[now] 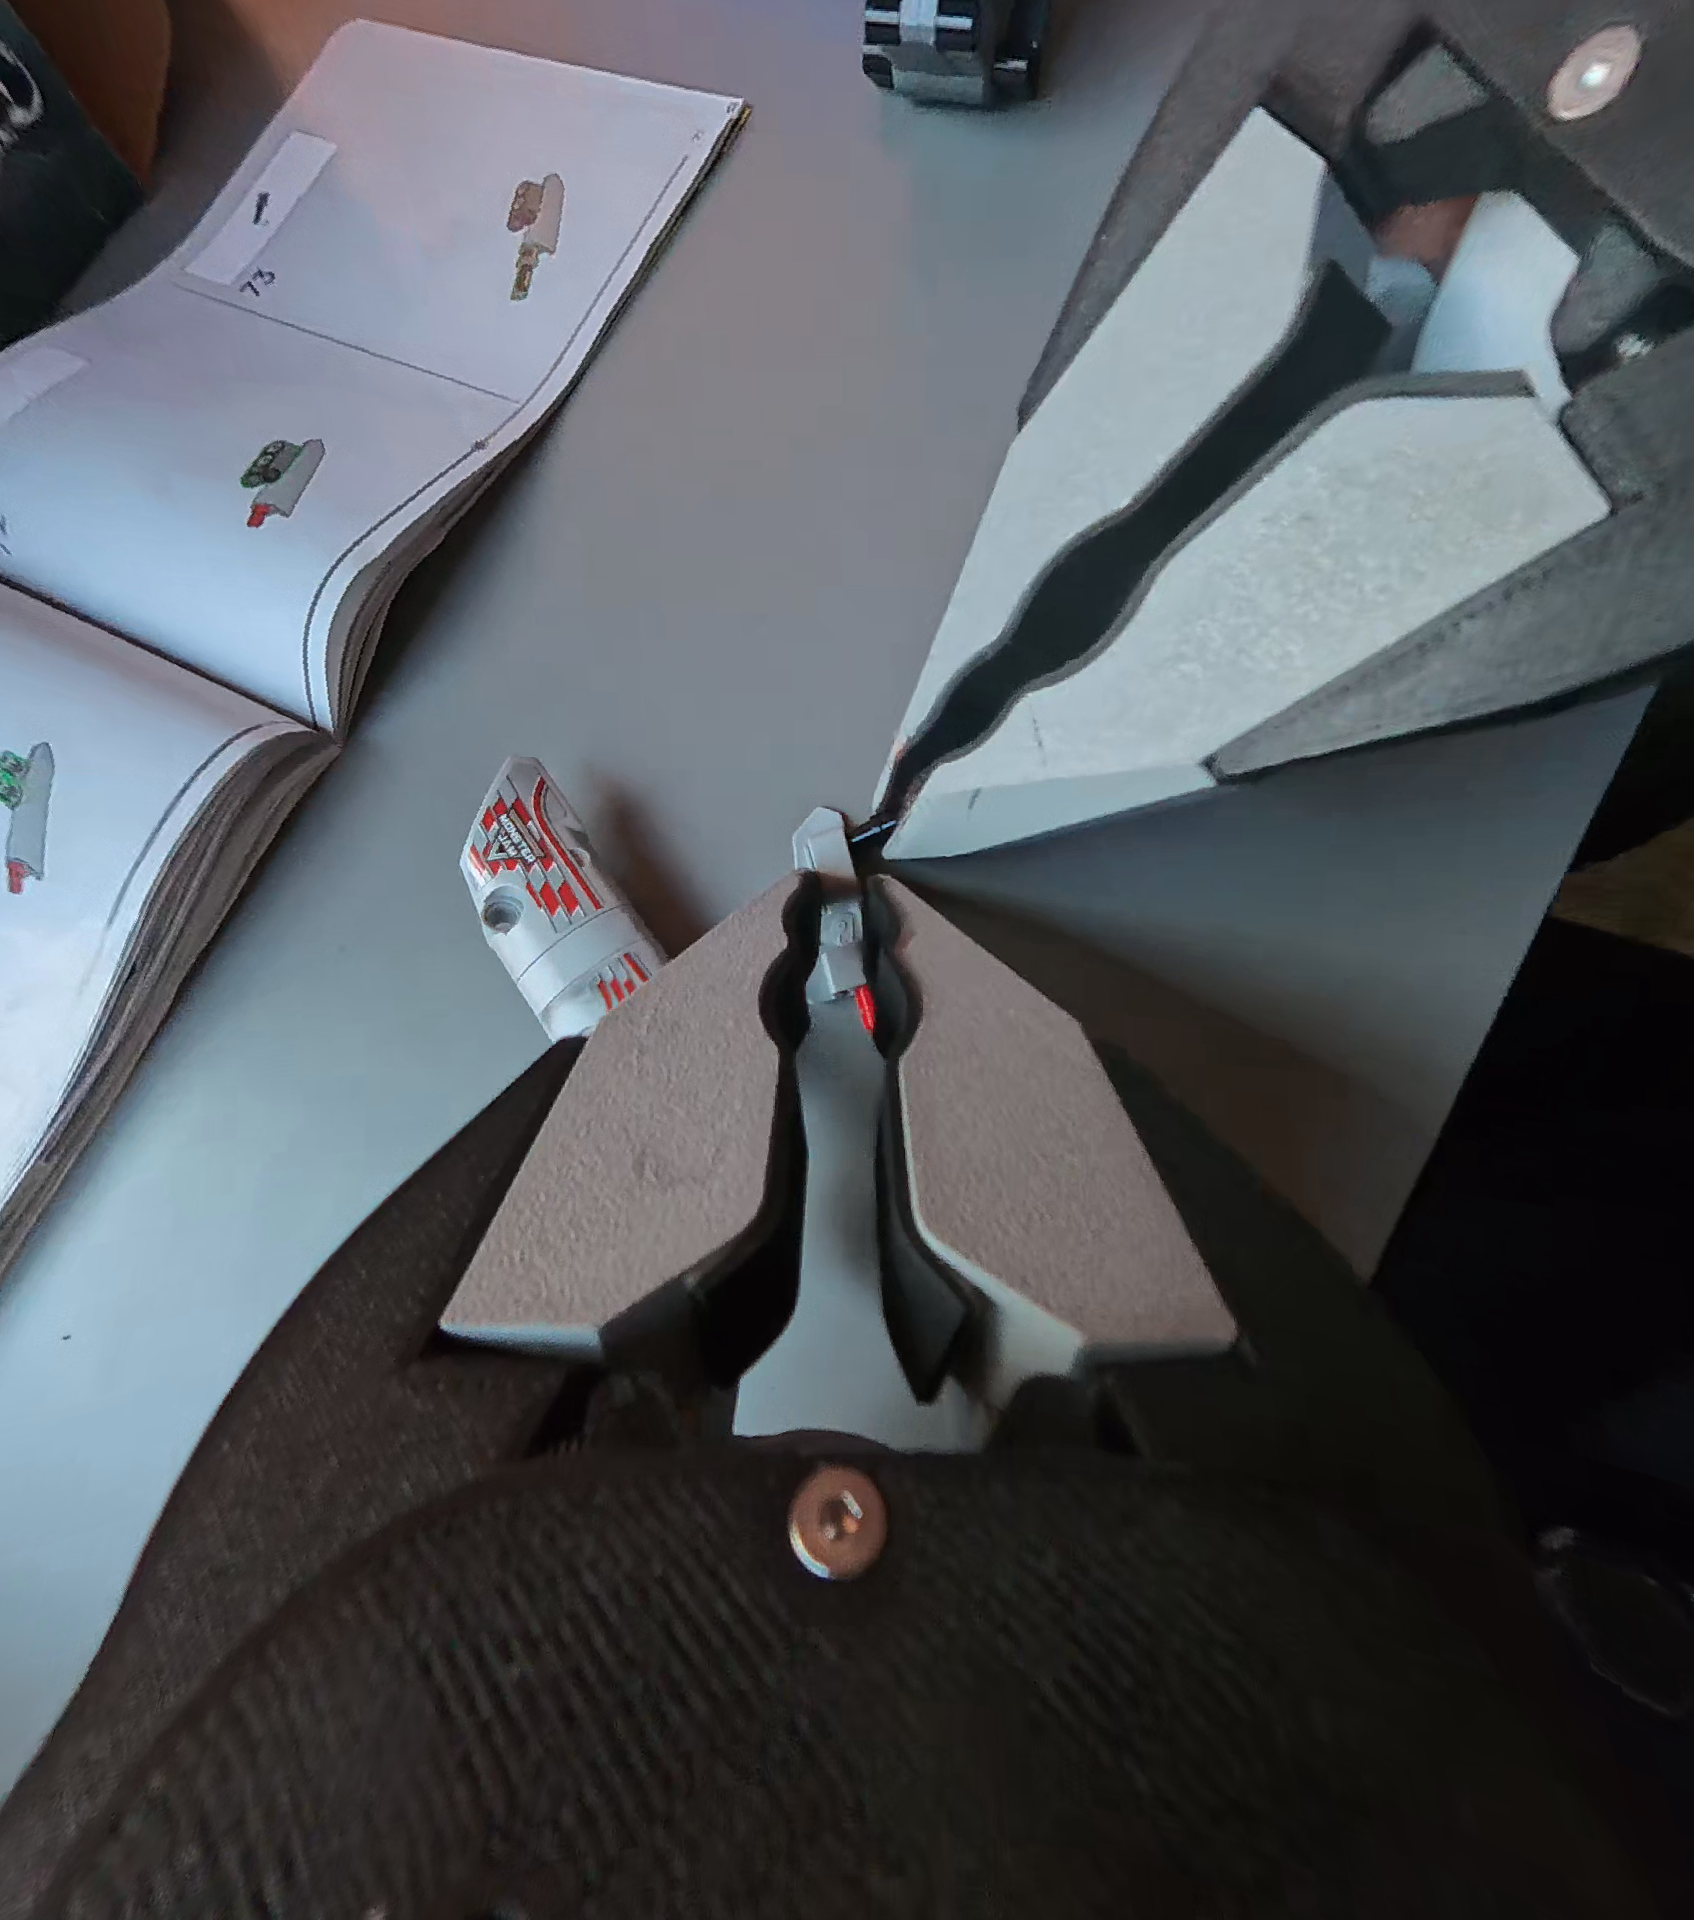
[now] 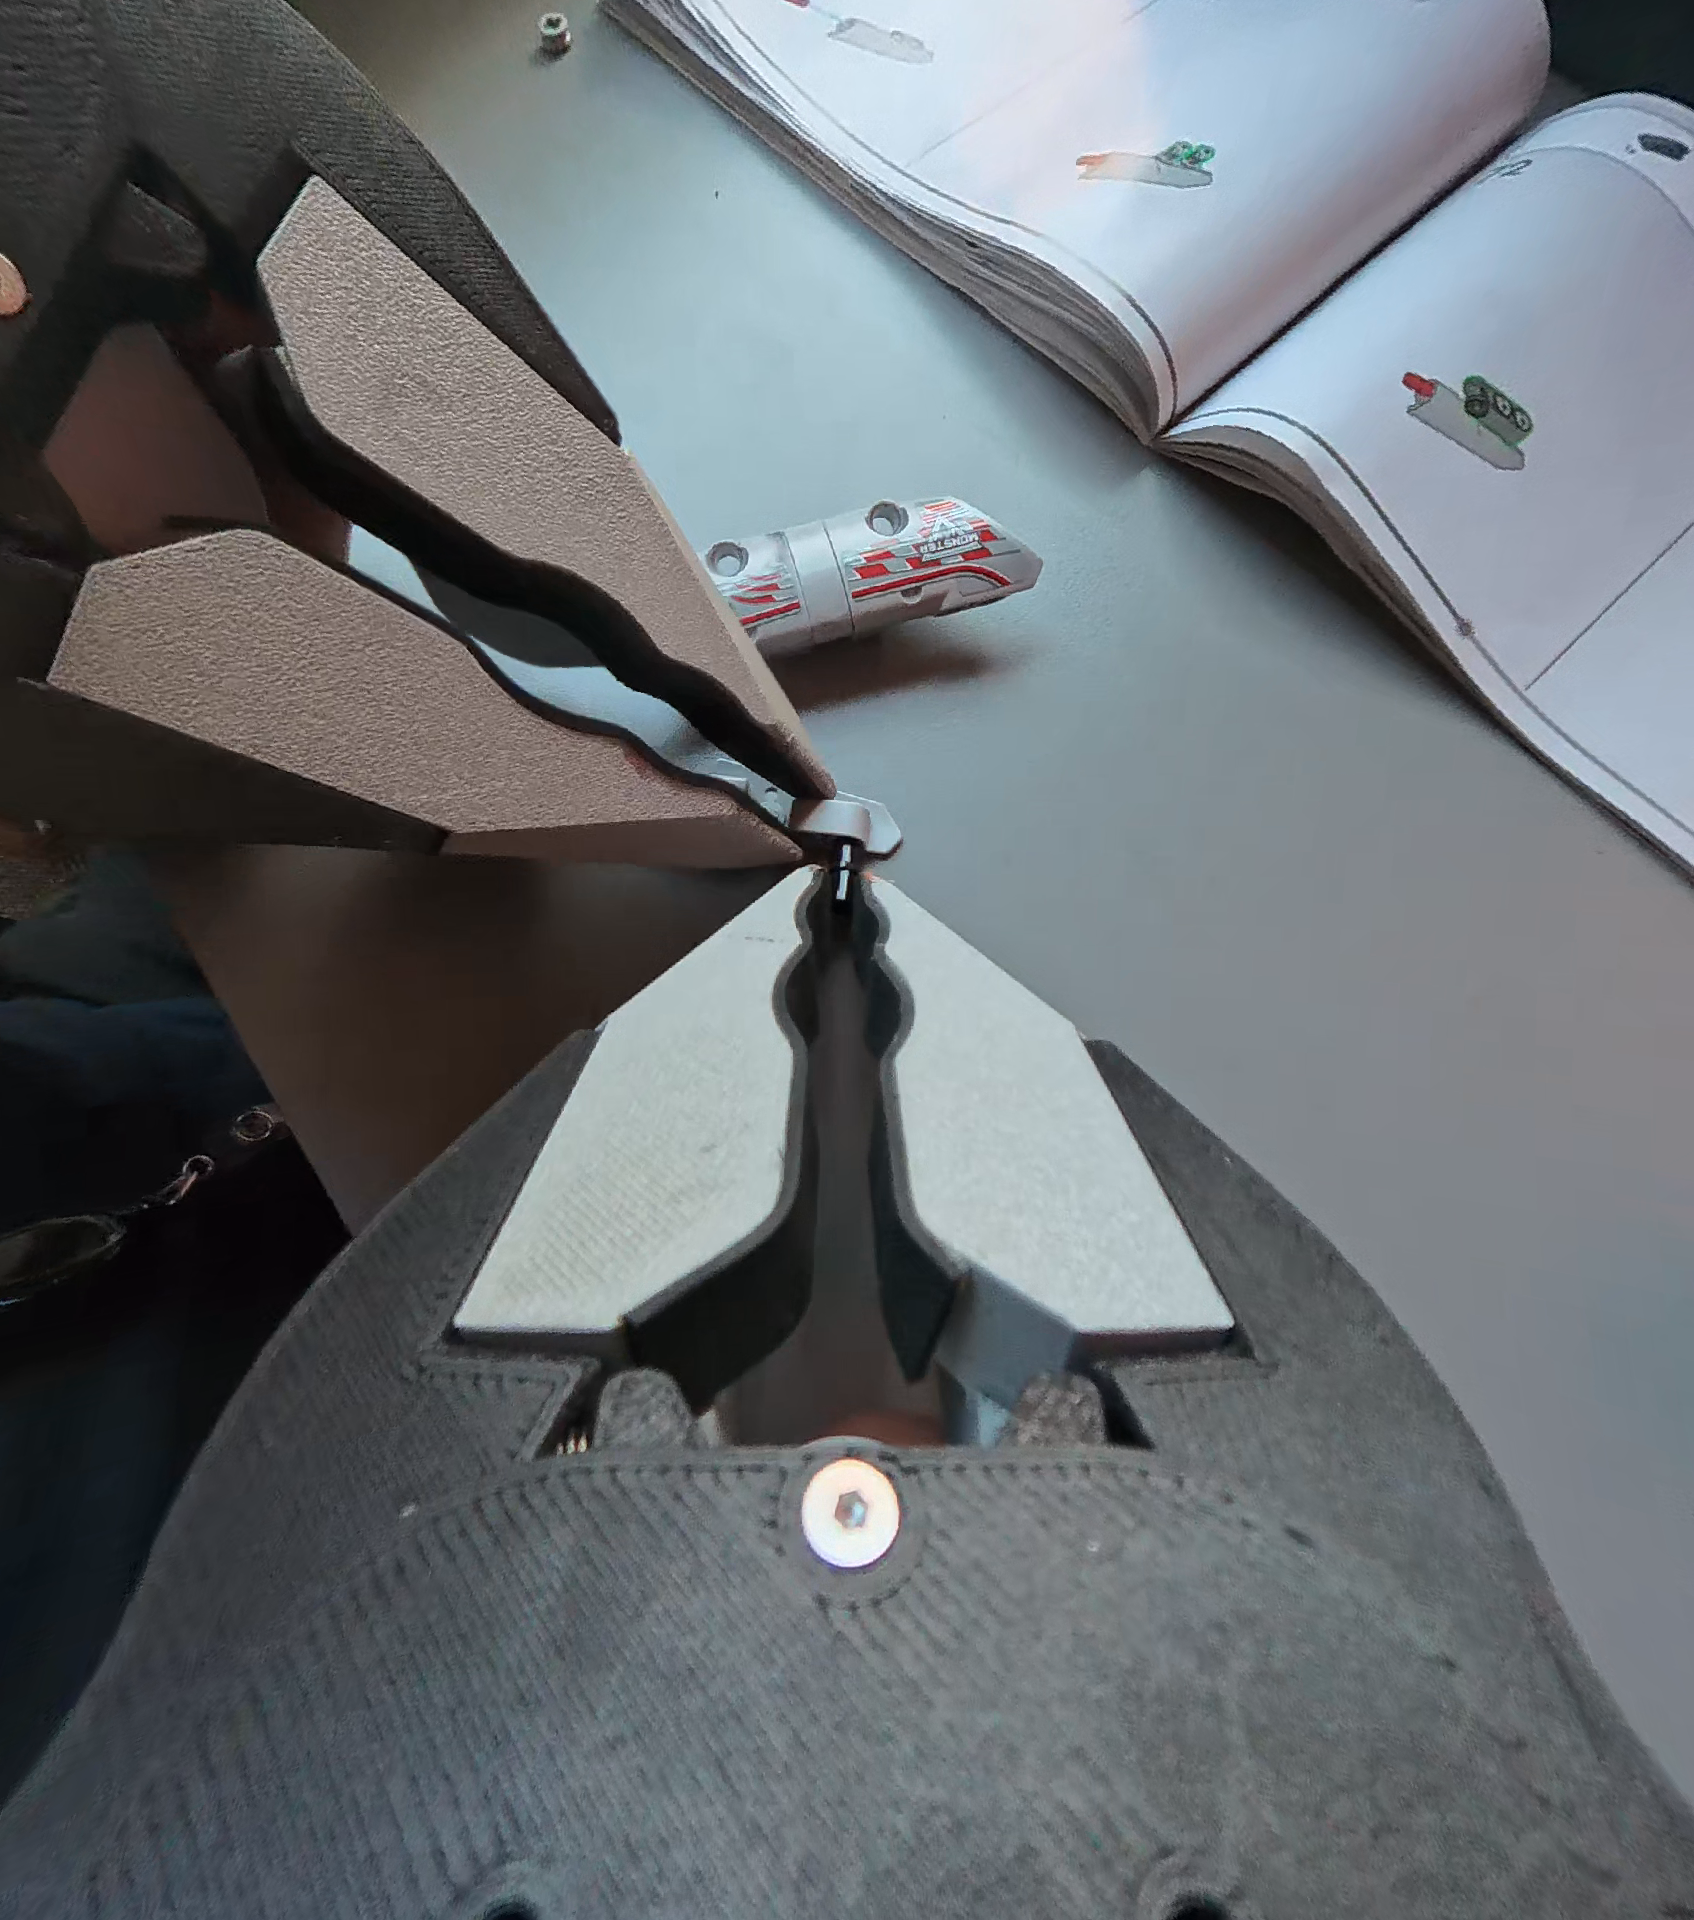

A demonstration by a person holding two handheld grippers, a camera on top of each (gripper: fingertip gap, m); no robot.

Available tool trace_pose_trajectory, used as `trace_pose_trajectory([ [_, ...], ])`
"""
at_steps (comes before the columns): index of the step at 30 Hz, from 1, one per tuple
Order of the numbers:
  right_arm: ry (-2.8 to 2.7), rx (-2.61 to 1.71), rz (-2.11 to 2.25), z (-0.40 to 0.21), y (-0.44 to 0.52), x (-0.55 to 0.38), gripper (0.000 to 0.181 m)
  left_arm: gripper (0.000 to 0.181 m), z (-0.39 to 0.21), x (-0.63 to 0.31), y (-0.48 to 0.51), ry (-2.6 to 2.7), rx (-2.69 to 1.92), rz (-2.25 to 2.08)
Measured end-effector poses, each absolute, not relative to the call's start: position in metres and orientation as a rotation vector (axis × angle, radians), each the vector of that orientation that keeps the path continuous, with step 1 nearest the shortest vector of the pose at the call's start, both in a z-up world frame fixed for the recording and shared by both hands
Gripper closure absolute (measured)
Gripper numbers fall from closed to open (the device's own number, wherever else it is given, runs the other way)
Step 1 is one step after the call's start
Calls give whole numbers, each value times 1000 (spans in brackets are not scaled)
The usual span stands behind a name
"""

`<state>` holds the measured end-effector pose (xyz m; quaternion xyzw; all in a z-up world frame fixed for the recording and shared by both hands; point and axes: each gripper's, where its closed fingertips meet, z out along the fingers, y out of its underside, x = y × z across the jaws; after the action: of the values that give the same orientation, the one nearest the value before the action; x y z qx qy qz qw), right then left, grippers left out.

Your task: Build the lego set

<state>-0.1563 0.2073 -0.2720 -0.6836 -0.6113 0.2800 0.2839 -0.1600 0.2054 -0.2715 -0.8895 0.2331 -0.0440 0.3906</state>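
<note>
Left gripper (image 1: 838,935): jaws closed on a small grey piece (image 1: 841,961) with a red pin. Right gripper (image 2: 838,894): jaws closed on a black pin (image 2: 840,878), tip to tip with the left, above the counter (image 1: 718,520) edge. Behind, printed grey panel (image 2: 874,582) lying on the counter, near open booklet (image 2: 1445,364).

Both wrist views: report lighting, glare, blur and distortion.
Left wrist view: wide-angle bending curves the open white instruction booklet; pinkish glare on its upper page; the printed grey-and-red curved panel casts a soft shadow; far edges blur. Right wrist view: same bending, pink sheen on the booklet, dim lower left, sharp small black pin.
</note>
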Motion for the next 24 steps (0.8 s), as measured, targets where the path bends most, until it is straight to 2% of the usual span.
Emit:
trace_pose_trajectory([
  [13,-1722,-1558,417,-272,211,-163,180,176,-271,-166,209,496,-2287,-196],
  [24,-1656,-1897,967,-271,207,-164,181,178,-271,-167,208,519,-2277,-174],
])
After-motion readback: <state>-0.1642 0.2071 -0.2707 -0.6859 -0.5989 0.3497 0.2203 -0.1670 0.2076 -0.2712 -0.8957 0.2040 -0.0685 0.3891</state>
